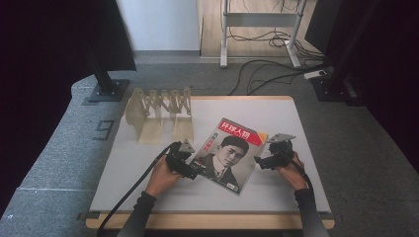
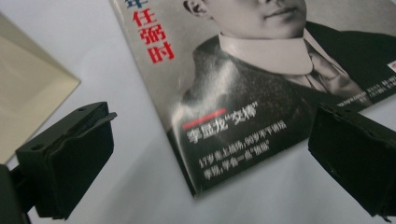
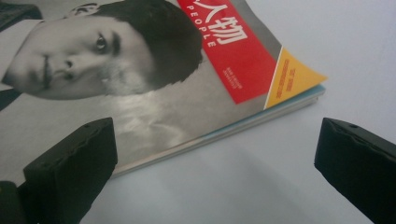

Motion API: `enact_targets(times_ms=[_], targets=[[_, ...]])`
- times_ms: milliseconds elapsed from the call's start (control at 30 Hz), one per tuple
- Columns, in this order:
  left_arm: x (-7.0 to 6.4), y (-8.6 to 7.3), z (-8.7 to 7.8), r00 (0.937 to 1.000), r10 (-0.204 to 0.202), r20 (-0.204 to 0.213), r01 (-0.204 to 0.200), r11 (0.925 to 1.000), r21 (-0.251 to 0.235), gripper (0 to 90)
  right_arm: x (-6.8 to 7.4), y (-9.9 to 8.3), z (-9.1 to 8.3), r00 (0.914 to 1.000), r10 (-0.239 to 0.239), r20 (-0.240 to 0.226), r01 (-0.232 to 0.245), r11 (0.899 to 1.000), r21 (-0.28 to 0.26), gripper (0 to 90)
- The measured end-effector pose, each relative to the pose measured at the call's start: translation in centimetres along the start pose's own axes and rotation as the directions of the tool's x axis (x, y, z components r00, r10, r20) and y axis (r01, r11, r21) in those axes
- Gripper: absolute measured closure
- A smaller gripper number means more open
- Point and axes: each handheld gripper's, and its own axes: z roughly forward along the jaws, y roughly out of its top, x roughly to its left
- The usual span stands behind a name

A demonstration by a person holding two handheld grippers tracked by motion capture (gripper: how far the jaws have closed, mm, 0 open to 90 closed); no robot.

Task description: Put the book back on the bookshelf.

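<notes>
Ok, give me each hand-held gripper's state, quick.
Left hand-held gripper: open, holding nothing, at the magazine corner.
Right hand-held gripper: open, holding nothing.

Magazine (image 1: 227, 154): glossy paper cover, sheen visible in both gripper views. Table (image 1: 276, 111): smooth matt white top, wood edge. Folding rack (image 1: 159, 113): pale matt wood-like slats. Left gripper (image 2: 205, 163) and right gripper (image 3: 215, 163): matt black plastic jaws, ridged pads.
</notes>
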Motion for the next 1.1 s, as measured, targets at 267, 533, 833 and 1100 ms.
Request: enact_targets(times_ms=[267,533,833,1100], targets=[[0.3,1.1,1.3,0.9999,0.002,0.013,-0.002,0.9999,0.014,0.0,-1.0,1.4,1.5,0.9999,-0.006,-0.014,0.006,1.0,-0.002,0.0],[0.6,1.5,2.6,1.0,-0.001,0.009,0.001,0.9999,0.012,0.0,-2.3,2.4,3.6,0.9997,-0.01,-0.023,0.011,0.999,0.042,0.0],[1.1,1.0,3.8,1.0,-0.004,0.007,0.004,0.9998,0.019,0.0,-3.8,3.0,6.0,0.9992,0.017,-0.036,-0.016,0.999,0.052,0.0],[1.2,0.8,4.5,0.9975,-0.031,0.063,0.031,0.9995,0.007,0.0,-4.6,2.4,6.9,0.9931,0.071,-0.093,-0.068,0.997,0.034,0.0]])
